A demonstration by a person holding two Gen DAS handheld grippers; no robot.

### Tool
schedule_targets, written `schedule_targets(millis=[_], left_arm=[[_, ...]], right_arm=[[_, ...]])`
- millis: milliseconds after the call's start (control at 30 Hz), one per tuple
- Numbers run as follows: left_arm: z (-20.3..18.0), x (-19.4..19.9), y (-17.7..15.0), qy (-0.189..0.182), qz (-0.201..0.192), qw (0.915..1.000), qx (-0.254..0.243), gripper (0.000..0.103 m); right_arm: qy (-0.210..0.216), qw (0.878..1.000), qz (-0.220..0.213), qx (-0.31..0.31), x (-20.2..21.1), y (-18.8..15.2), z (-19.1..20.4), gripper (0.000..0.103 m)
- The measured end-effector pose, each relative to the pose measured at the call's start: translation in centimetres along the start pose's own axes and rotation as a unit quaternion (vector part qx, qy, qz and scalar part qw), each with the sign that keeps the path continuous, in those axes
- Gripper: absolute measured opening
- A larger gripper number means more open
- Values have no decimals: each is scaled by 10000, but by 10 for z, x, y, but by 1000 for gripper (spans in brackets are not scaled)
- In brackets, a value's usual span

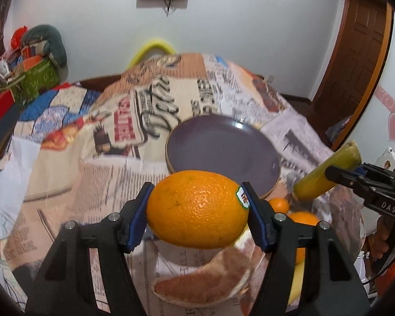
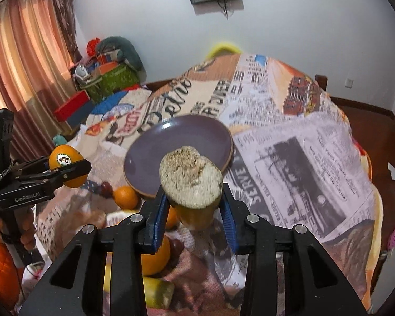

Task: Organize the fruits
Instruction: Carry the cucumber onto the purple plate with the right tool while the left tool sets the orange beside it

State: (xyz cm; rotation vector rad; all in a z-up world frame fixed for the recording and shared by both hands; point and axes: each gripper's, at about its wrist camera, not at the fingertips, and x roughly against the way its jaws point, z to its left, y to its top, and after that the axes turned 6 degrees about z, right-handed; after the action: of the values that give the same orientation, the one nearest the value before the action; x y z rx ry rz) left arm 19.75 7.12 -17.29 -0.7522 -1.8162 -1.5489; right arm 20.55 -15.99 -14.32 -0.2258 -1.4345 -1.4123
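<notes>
Orange between left tool pads

Plate on tablecloth, behind oranges.

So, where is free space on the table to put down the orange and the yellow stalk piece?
The purple plate is bare inside. The newspaper-print cloth right of it, up to the table edge, is free too. It is crowded near the grippers: loose oranges, a cut stalk piece and a peel lie there.
</notes>
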Motion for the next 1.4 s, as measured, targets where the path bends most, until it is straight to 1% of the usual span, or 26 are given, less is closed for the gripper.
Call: schedule_targets(millis=[167,333,467,633,833,1000,1100,1200,1400], left_arm=[[-3,9,18,2,-248,9997,-92,65],[-3,7,37,-16,-382,9992,-127,65],[-3,0,50,15,-434,9989,-150,65],[-3,-11,59,52,-430,9989,-205,65],[-1,-36,64,21,-212,9994,-278,65],[2,-64,63,-36,131,9993,-335,65],[2,-79,63,-26,287,9988,-391,65],[4,-92,64,-126,482,9980,-395,65],[6,-115,70,-54,742,9961,-482,65]], right_arm=[[-14,9997,-244,-1,8,10,3,34],[-70,9992,-377,77,9,21,4,34],[-150,9990,-398,157,5,27,3,34],[-174,9992,-276,237,-8,33,1,34],[-141,9995,-59,277,-27,36,-1,34],[-120,9993,130,324,-44,40,-2,34],[-69,9992,201,350,-52,43,-3,34],[-54,9989,262,373,-62,49,-3,34],[31,9988,327,365,-80,62,-3,34]])
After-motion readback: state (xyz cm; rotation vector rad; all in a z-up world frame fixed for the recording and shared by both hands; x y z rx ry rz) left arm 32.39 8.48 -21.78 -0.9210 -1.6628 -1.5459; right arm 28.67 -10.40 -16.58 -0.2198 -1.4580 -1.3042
